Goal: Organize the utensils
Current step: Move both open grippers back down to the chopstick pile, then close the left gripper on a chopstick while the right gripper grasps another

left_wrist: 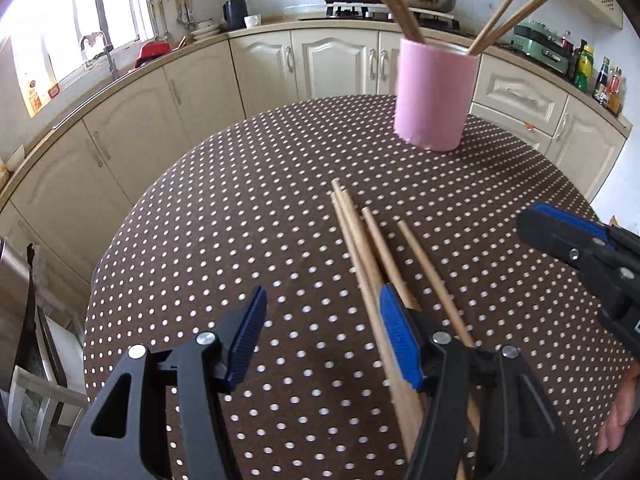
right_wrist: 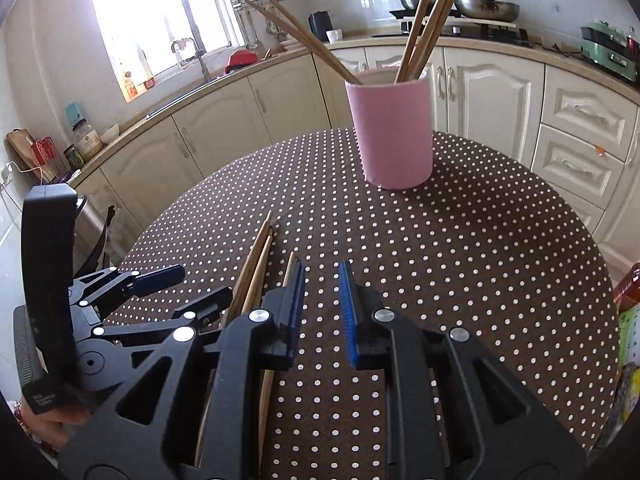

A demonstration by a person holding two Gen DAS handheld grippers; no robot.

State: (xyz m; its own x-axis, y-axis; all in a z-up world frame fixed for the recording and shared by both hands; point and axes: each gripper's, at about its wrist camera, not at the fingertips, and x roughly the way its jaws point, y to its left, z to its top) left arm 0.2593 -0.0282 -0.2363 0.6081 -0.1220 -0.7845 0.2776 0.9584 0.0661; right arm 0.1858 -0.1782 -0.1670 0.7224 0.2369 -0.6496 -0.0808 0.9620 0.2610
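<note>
My left gripper [left_wrist: 320, 336] hangs with jaws apart, nothing between them, over loose wooden chopsticks [left_wrist: 362, 240] lying on the dotted counter [left_wrist: 240, 200], long axes running toward the pink holder [left_wrist: 434, 96]. My right gripper [right_wrist: 320, 312] is narrowly parted, empty. Only its view shows the holder's inside rim.

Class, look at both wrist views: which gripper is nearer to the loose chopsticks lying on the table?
Left. The left gripper hangs with one finger over the chopsticks. The right gripper sits beside them, over bare tablecloth.
</note>
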